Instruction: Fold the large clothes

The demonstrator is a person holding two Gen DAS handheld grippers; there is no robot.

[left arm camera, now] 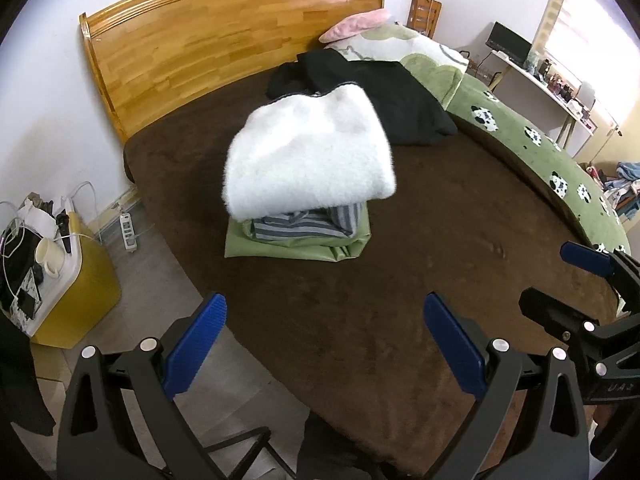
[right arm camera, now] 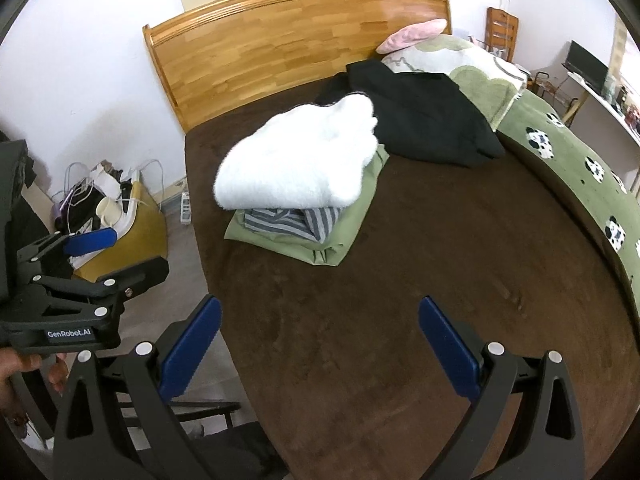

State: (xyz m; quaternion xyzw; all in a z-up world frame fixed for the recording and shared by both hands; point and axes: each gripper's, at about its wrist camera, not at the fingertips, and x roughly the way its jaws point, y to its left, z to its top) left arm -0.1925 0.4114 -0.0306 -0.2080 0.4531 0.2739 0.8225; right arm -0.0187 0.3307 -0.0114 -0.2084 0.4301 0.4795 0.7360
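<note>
A folded stack lies on the brown bed point(left arm camera: 360, 300): a white fluffy garment point(left arm camera: 308, 156) on top, a grey striped one point(left arm camera: 304, 224) under it, a green one point(left arm camera: 296, 248) at the bottom. A loose black garment point(left arm camera: 400, 96) lies behind the stack, by the pillows. The stack also shows in the right wrist view point(right arm camera: 296, 160), with the black garment point(right arm camera: 424, 116) behind it. My left gripper point(left arm camera: 324, 340) is open and empty above the bed's near edge. My right gripper point(right arm camera: 320, 344) is open and empty too, to the right of the left one.
A wooden headboard point(left arm camera: 224, 40) stands at the back. A green cow-print blanket point(left arm camera: 532, 148) and pillows point(left arm camera: 404, 44) lie along the bed's right side. A yellow box point(left arm camera: 76, 280) with cables and a cup sits on the floor at left, next to a power strip point(left arm camera: 128, 232).
</note>
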